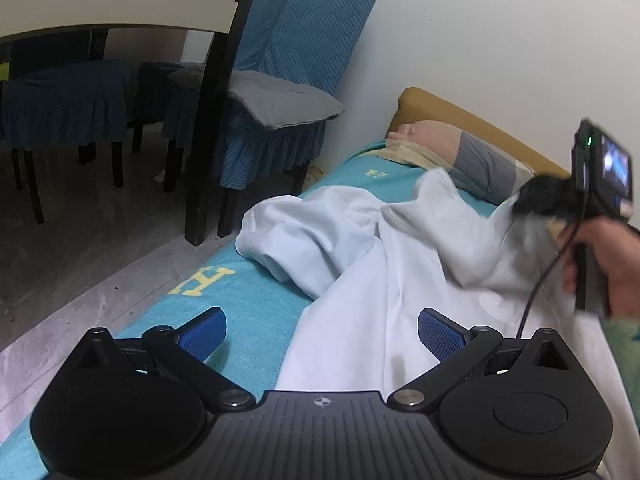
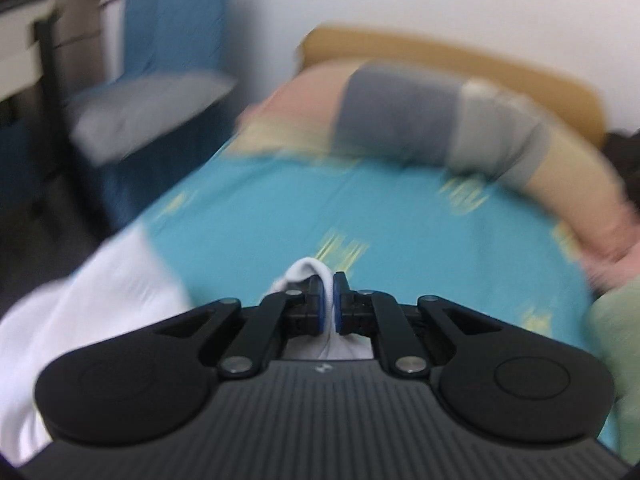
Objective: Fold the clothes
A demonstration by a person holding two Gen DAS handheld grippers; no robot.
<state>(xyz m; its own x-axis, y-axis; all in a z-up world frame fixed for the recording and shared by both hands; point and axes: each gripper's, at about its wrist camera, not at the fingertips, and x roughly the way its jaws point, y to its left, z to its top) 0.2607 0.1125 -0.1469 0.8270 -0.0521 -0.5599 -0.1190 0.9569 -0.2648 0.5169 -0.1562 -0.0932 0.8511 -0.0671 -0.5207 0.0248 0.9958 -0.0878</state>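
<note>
White garment [image 1: 400,264] is rumpled across the bed [image 1: 248,300], on the turquoise sheet with yellow letter marks; it runs from a bunched lump near the bed's floor-side edge toward the pillow [image 1: 460,152]. Left wrist view gives the full spread: left gripper [image 1: 322,334] fingers [image 1: 202,334] wide apart, holding nothing, one blue pad over bare sheet, the other over the cloth's near edge. Same view shows the right gripper [image 1: 532,200] from outside, gripped by a hand [image 1: 612,268] with a green sleeve, cable hanging down, its tip buried in blur at the cloth. Right wrist view settles what that blur hides: right gripper [image 2: 328,304] fingers [image 2: 318,300] pinched tight on a fold of the white garment [image 2: 306,272], cloth poking out past the pads and trailing back under the body. That view is heavily motion-smeared; the pillow [image 2: 420,128] and headboard [image 2: 460,56] are only colour bands, and the rest of the garment is cut off at lower left. Only the left view shows the room clearly: blue-covered chairs [image 1: 304,40] with a grey cushion [image 1: 276,100], a dark-legged bench [image 1: 120,4] with a pale top, grey floor. Can't tell which part of the garment is gripped, sleeve or hem.
</note>
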